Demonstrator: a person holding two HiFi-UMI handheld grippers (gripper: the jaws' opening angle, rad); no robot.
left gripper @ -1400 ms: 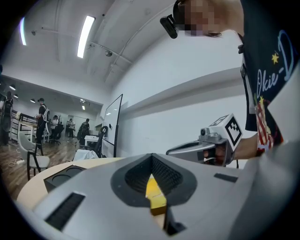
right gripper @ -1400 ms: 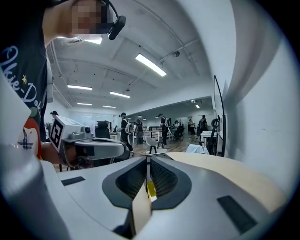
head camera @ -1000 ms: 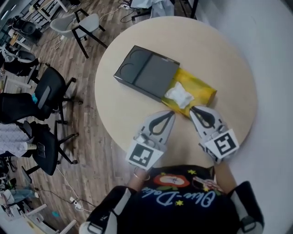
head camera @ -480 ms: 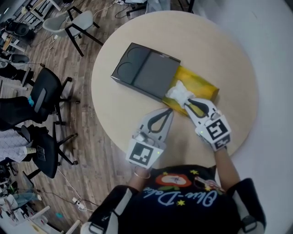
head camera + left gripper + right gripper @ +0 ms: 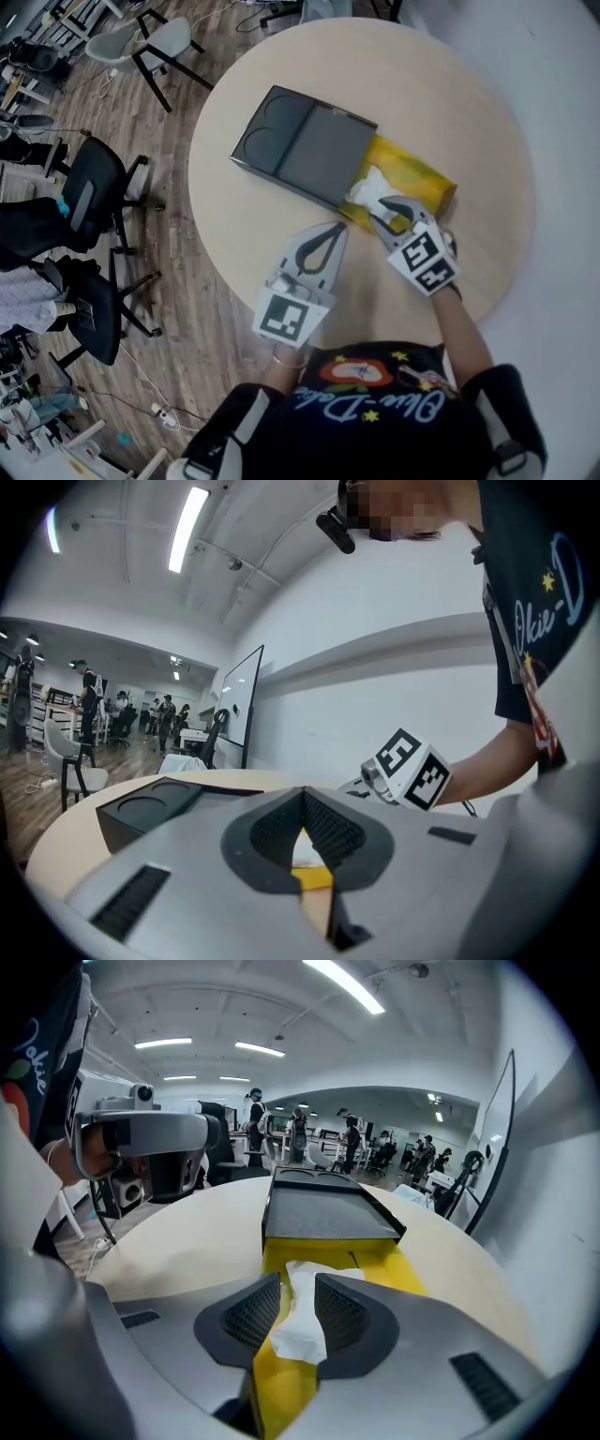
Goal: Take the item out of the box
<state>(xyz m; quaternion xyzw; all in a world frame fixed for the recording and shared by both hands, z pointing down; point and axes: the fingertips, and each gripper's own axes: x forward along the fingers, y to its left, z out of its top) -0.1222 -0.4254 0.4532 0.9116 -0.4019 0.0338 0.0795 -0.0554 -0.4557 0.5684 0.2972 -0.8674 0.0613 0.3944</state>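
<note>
Round pale table [image 5: 234, 244] on a wood floor, office chairs [image 5: 94, 192] off its left edge; only the head view takes in this whole layout. On the table lies the box: a dark grey sleeve [image 5: 300, 150] on the left, with a yellow tray [image 5: 427, 183] slid partway out of its right end. A white tissue [image 5: 366, 186] sits in the exposed tray, just at the sleeve's mouth. Left gripper [image 5: 336, 230] is low over bare tabletop beside the tray's near corner. Its own view shows the fingertips pressed together with nothing held, and a sliver of yellow and white seen through the loop behind them. Right gripper [image 5: 382, 208] reaches into the tray from the near side. The head view hides the contact under the gripper body, but the right gripper view shows the tissue squeezed to a narrow waist between the two ribbed pads [image 5: 342, 1314], pinched, with its far end lying on the yellow tray floor. Distant people show only in the gripper views.
</note>
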